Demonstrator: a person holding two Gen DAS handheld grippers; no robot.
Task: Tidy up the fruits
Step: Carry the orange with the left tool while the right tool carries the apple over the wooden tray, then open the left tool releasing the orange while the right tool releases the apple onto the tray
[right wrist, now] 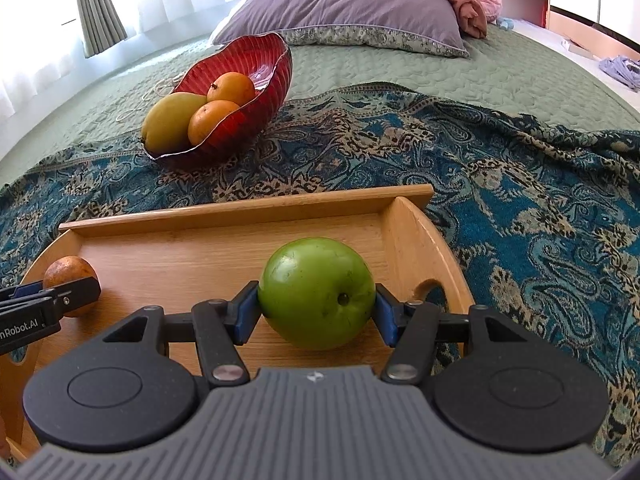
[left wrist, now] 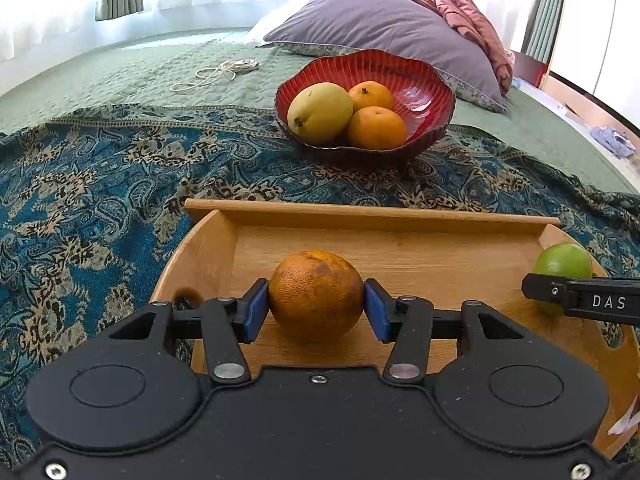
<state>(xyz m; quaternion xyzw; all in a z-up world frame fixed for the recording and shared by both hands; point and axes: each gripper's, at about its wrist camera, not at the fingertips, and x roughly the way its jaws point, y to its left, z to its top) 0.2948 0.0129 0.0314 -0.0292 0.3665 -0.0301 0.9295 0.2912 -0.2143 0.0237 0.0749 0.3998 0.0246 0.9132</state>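
My left gripper (left wrist: 316,306) is shut on a brownish orange (left wrist: 316,294) low over the wooden tray (left wrist: 372,214). My right gripper (right wrist: 316,308) is shut on a green apple (right wrist: 316,292) at the tray's right end (right wrist: 412,240). The apple also shows at the right of the left wrist view (left wrist: 564,262), and the brownish orange at the left of the right wrist view (right wrist: 70,272). A red fluted bowl (left wrist: 416,84) beyond the tray holds a yellow-green mango (left wrist: 320,112) and two oranges (left wrist: 376,126); it also shows in the right wrist view (right wrist: 256,56).
The tray and bowl rest on a blue patterned cloth (left wrist: 88,208) over a green quilted bed (left wrist: 132,68). A purple pillow (left wrist: 384,20) and pink clothes (left wrist: 464,12) lie behind the bowl. A white cord (left wrist: 216,74) lies at the far left.
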